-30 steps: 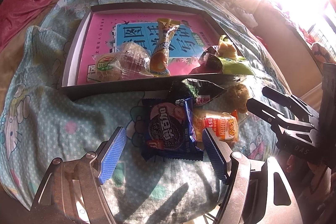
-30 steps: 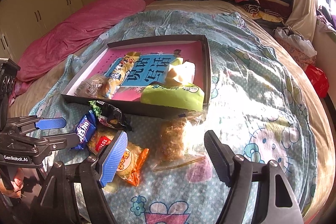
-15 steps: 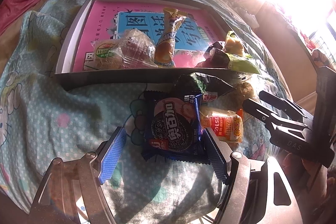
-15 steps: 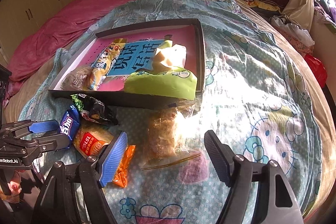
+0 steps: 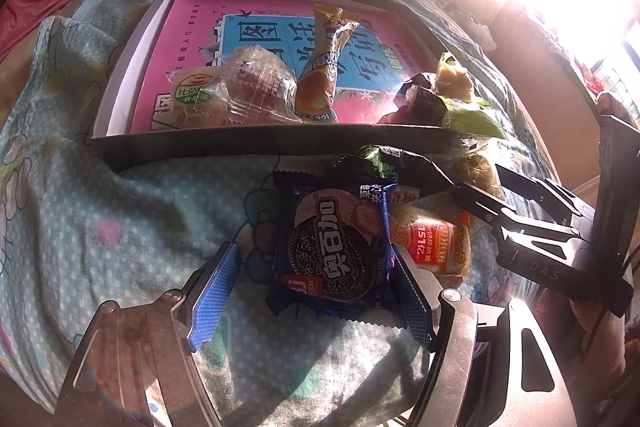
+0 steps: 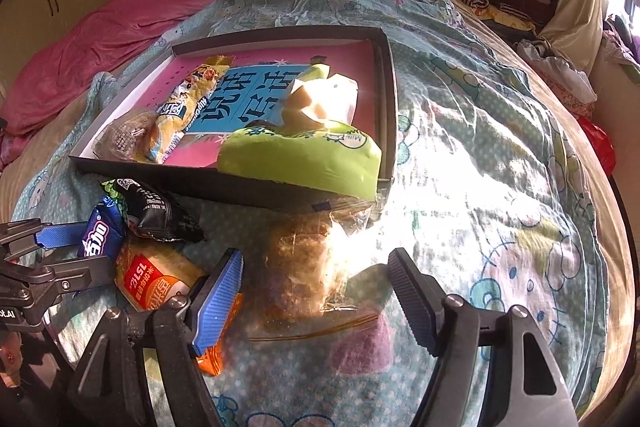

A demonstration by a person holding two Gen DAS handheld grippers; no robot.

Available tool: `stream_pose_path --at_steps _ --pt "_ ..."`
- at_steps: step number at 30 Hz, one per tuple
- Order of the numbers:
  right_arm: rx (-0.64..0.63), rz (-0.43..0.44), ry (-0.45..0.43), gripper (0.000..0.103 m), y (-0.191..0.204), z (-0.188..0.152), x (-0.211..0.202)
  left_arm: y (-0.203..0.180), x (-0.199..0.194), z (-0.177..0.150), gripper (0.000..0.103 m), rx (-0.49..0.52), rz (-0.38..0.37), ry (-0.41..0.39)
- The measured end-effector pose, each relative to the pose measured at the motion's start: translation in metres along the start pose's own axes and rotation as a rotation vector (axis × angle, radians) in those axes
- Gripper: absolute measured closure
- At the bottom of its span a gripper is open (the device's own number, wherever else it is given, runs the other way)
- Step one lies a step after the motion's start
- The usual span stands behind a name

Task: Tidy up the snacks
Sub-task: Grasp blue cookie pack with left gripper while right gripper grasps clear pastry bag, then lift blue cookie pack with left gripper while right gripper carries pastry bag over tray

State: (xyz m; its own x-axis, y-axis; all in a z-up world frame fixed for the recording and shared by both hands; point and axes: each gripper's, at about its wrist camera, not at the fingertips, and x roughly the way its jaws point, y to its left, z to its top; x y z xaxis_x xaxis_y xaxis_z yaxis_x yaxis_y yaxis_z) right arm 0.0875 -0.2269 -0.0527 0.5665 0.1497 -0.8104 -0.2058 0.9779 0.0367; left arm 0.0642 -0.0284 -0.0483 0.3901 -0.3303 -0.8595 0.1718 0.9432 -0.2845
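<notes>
Now left hand-held gripper (image 5: 316, 287) straddles cookie pkt (image 5: 334, 251); untouched.

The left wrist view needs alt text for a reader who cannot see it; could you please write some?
The left hand-held gripper hangs open around a blue cookie packet lying on a cartoon-print bedsheet. Beyond it, a shallow dark box holds several wrapped snacks. The right hand-held gripper reaches in from the right, under strong window glare.
</notes>
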Motion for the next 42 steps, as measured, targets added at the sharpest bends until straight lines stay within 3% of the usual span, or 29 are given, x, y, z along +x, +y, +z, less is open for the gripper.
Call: stream_pose_path --at_steps 9,13,28,30,32,42 --pt "-0.046 0.007 0.01 0.051 0.005 0.0 0.005 0.001 0.003 0.002 0.027 -0.002 0.001 -0.006" --pt "-0.044 0.02 0.008 0.055 0.004 0.0 0.004 0.001 0.005 0.004 0.027 -0.012 -0.008 -0.008" --pt "-0.019 0.071 -0.003 0.057 0.003 0.001 -0.001 0.013 0.013 0.012 0.027 -0.089 -0.081 -0.021" --pt "-0.008 0.079 -0.004 0.057 0.001 0.001 -0.002 0.012 0.012 0.012 0.031 -0.091 -0.082 -0.023" --pt "-0.003 0.083 -0.006 0.057 0.0 0.001 -0.002 0.01 0.011 0.012 0.048 -0.083 -0.099 -0.018" --pt "0.02 0.121 -0.019 0.058 -0.001 0.001 -0.007 0.005 0.001 0.008 0.05 -0.048 -0.079 -0.031"
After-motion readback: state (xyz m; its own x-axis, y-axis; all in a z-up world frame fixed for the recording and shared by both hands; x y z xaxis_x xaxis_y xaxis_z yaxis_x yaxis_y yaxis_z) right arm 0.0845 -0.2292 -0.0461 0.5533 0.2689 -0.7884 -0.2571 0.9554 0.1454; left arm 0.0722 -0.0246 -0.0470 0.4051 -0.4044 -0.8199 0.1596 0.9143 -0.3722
